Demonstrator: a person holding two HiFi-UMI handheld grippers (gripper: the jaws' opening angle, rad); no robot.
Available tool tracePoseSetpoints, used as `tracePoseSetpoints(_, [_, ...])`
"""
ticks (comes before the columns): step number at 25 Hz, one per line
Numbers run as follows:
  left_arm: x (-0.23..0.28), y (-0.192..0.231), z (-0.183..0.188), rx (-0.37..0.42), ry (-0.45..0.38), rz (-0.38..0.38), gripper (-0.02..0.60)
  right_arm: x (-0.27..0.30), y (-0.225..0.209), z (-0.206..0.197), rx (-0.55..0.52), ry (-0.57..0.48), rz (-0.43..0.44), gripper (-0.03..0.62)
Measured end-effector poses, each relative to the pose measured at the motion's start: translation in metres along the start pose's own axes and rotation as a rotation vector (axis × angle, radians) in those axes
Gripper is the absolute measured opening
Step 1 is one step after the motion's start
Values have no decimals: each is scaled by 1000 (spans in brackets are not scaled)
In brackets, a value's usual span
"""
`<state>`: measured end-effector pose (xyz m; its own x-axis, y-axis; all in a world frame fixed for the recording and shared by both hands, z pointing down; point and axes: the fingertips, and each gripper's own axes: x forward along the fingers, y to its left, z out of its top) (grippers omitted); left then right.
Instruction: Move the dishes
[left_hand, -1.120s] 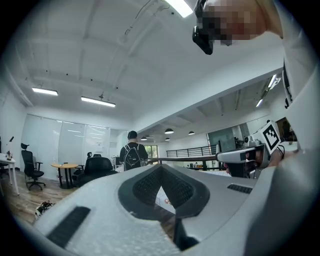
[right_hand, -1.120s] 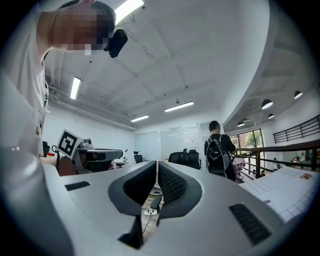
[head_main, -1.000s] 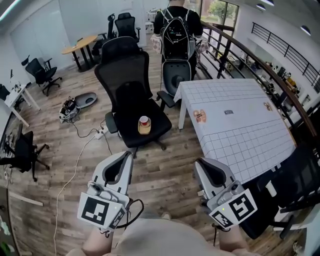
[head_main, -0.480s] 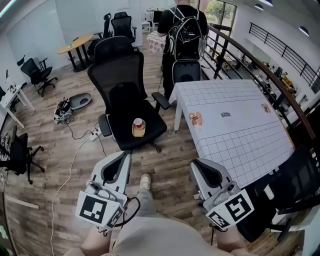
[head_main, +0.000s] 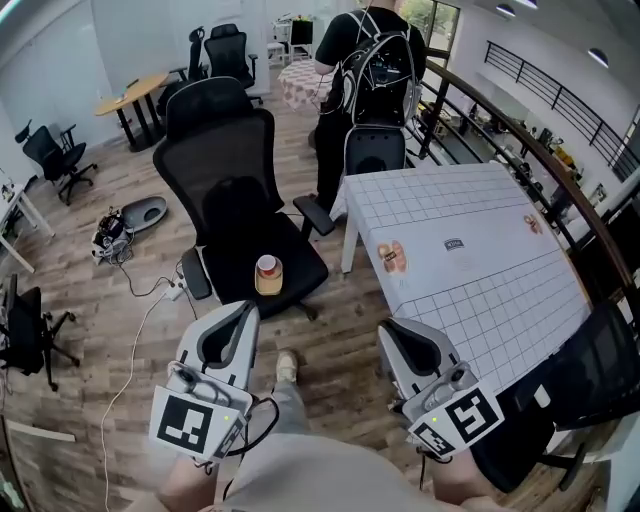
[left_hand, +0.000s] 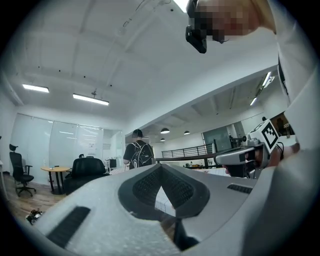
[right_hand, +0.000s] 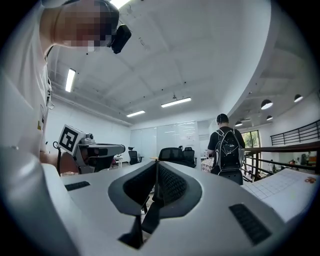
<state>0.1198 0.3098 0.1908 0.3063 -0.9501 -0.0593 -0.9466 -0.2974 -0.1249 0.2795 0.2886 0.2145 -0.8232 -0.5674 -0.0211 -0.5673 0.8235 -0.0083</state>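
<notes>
Head view: cup (head_main: 266, 275) on black chair (head_main: 215, 150) seat ahead, worktop (head_main: 480, 290) at right. Left hand-held gripper (head_main: 247, 309) and right hand-held gripper (head_main: 386, 329) closed, empty.

Black office chair (head_main: 215, 160), gridded table (head_main: 480, 300), person with backpack (head_main: 372, 70)

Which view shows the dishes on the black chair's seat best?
Head view: the dishes sit in plain sight on the chair seat. Both gripper views look level across the room; neither shows them.
</notes>
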Motion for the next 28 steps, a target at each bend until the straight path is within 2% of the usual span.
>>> tracePoseSetpoints(4, [62,7,3,11,36,-18,14,25,-50,7,9,21,-18,28])
tracePoseSetpoints(6, [88,19,5,-8,35,-39,14,45,-67,11,7,29,-22,28])
tracePoseSetpoints(8, [95,55,-4,-42,26,-59,14,81,-62,7,2,34,-33,28])
tracePoseSetpoints(11, [102,115,-15,-41,24,-72,14,139,-47,1,4,40,-50,28])
tracePoseSetpoints(13, [113,141,-13,-41,20,-79,14,167,-49,7,2,42,-53,28])
tracePoseSetpoints(18, [142,186,-27,-43,21,-103,14,219,-62,8,-8,53,-75,28])
tracePoseSetpoints(22, [183,211,-35,-35,38,-113,14,253,-92,9,2,75,-88,28])
tracePoseSetpoints(28, [215,251,-66,-35,78,-130,14,309,-108,-4,3,98,-86,28])
